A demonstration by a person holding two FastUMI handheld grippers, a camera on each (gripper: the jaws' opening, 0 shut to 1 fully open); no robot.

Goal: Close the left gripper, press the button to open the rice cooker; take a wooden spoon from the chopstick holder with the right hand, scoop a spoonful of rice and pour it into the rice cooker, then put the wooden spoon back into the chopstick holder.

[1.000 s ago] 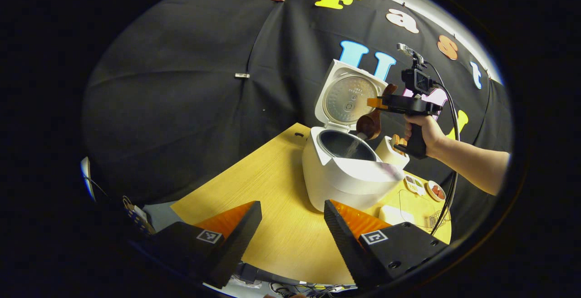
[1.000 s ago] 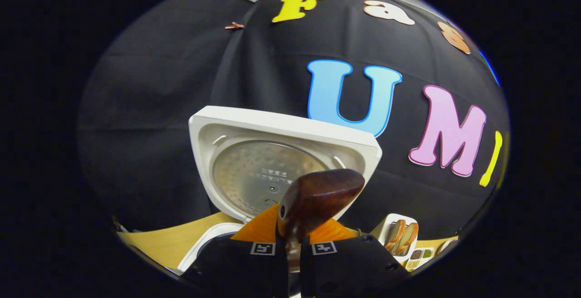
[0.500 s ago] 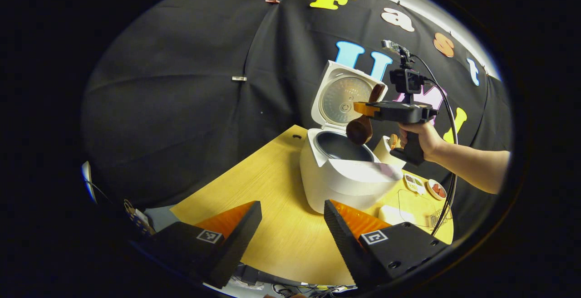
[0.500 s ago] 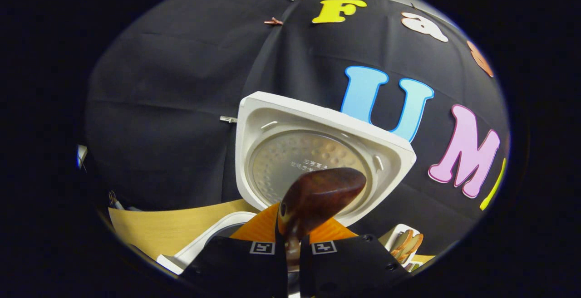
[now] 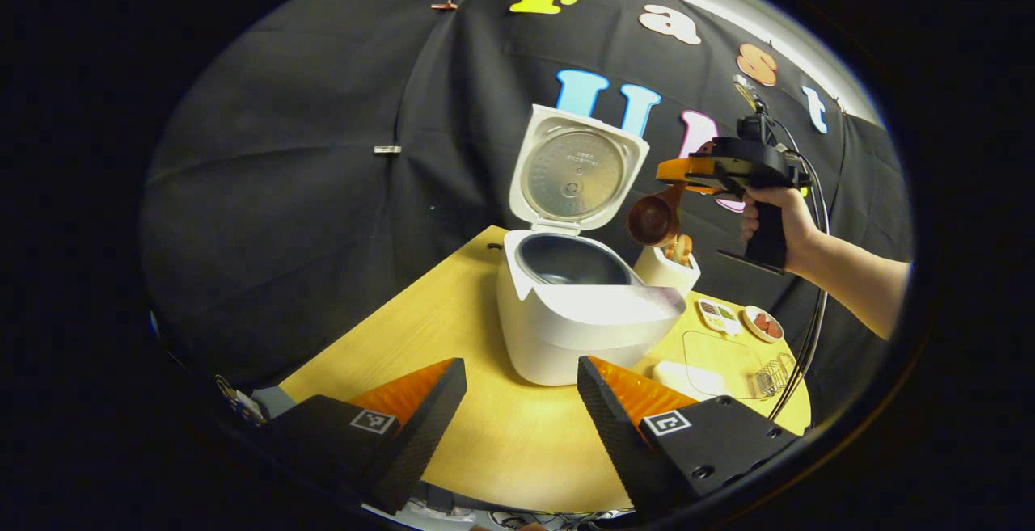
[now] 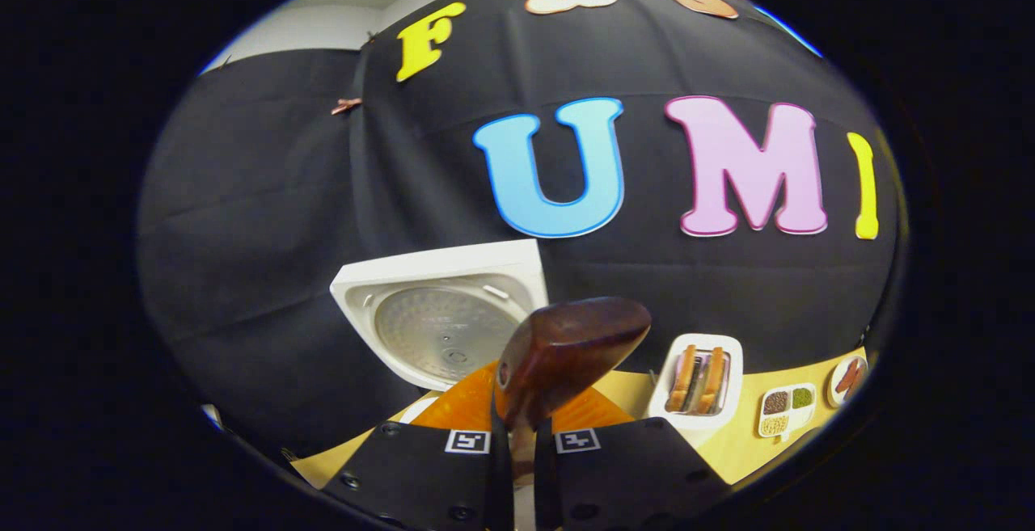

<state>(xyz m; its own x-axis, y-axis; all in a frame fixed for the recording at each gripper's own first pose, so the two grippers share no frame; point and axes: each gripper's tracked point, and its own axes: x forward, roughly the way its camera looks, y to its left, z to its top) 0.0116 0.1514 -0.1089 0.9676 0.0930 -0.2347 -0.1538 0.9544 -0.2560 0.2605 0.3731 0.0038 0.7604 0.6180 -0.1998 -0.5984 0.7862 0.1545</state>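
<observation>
The spoon point(image 5: 653, 220) hangs in the air just right of the open cooker point(image 5: 574, 305), bowl low and tipped toward the camera in the left gripper view, with the holder point(image 5: 668, 269) right beneath it. The right gripper point(image 6: 521, 442) is clamped on the spoon's handle, both fingers pressed against it with the bowl point(image 6: 570, 345) jutting forward between them. A hand point(image 5: 780, 220) carries that gripper at the far right.

The cooker's lid point(image 5: 576, 171) stands upright and the dark pot point(image 5: 570, 260) is exposed; whether rice lies inside is too dim to tell. The holder sits touching or just beside the cooker's right flank, with a few wooden utensils point(image 6: 699, 377) in it. Beyond it lie a divided grain dish point(image 6: 783, 411) and a small plate point(image 5: 763, 324) on the table point(image 5: 453, 337).

The left gripper point(image 5: 521, 414) hovers near the table's near edge, fingers well apart and holding nothing.

Judging by the spoon's place over the holder, the step in hand is the return. The next move calls for turning the spoon handle-down or bowl-down to line up with the holder's opening, lowering it among the other utensils, then releasing.
</observation>
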